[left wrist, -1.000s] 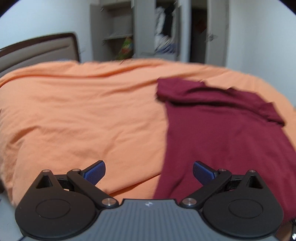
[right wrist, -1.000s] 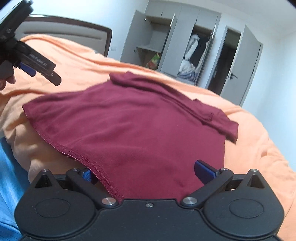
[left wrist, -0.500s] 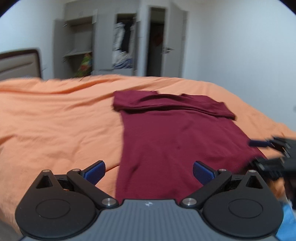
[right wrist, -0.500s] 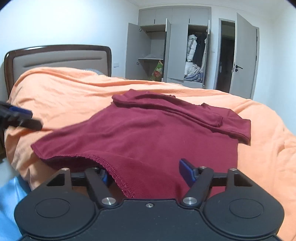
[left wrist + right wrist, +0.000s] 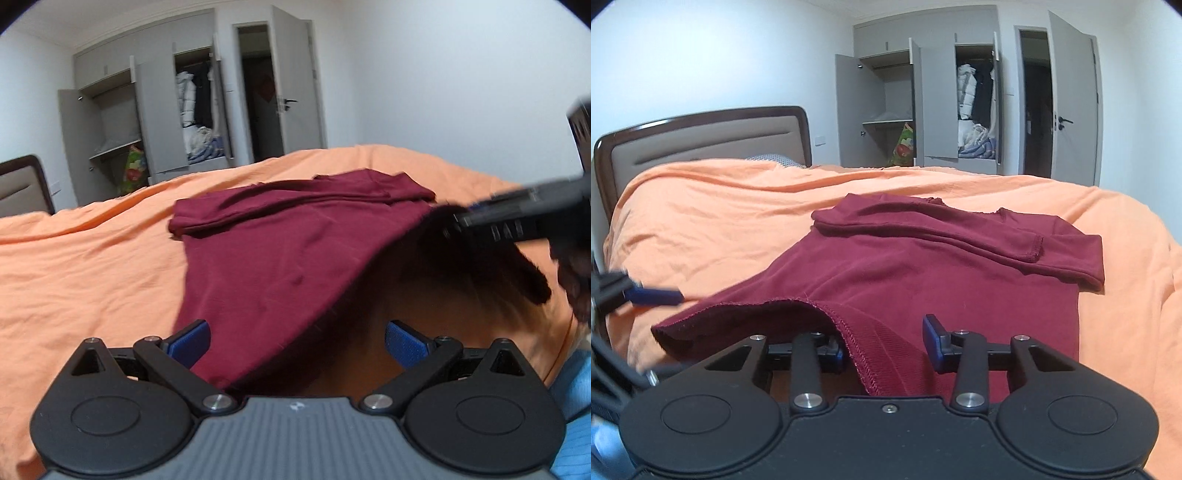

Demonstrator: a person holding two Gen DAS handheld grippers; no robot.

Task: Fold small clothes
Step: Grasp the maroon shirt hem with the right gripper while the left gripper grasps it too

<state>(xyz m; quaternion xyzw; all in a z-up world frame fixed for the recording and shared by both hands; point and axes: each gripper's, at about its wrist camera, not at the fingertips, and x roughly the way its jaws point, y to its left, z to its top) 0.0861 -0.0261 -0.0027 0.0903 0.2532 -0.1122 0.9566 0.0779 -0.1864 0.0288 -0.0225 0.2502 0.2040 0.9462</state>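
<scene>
Shirt (image 5: 280, 258) first, from the left wrist view: a dark red one lies on the orange bed cover (image 5: 92, 266), its sleeves already turned in across the far end, well ahead of the left tongs (image 5: 297, 341). Those tongs stand wide open with nothing between them. The near hem corner of the shirt sits just by the left blue pad (image 5: 190, 341), which looks like a lining-up for a grip on that corner. Off to the right of them, the right tongs (image 5: 458, 221) come in blurred, with the hem lifted into a tent so the cover shows in shadow beneath. The lift probably serves to carry the bottom edge up toward the sleeves.

From the right wrist view, the right tongs (image 5: 888, 345) are partly closed. The stitched hem (image 5: 857, 343) curls up and drops between the pads, close against the left pad. Whether the cloth is truly pinched I cannot tell, since a gap shows toward the right pad (image 5: 932, 343). The rest of the shirt (image 5: 960, 266) spreads flat ahead of these tongs. Far to their left, the left tongs (image 5: 653, 295) reach in low over the cover, near the hanging hem corner. An open wardrobe (image 5: 923, 103) stands beyond the bed
</scene>
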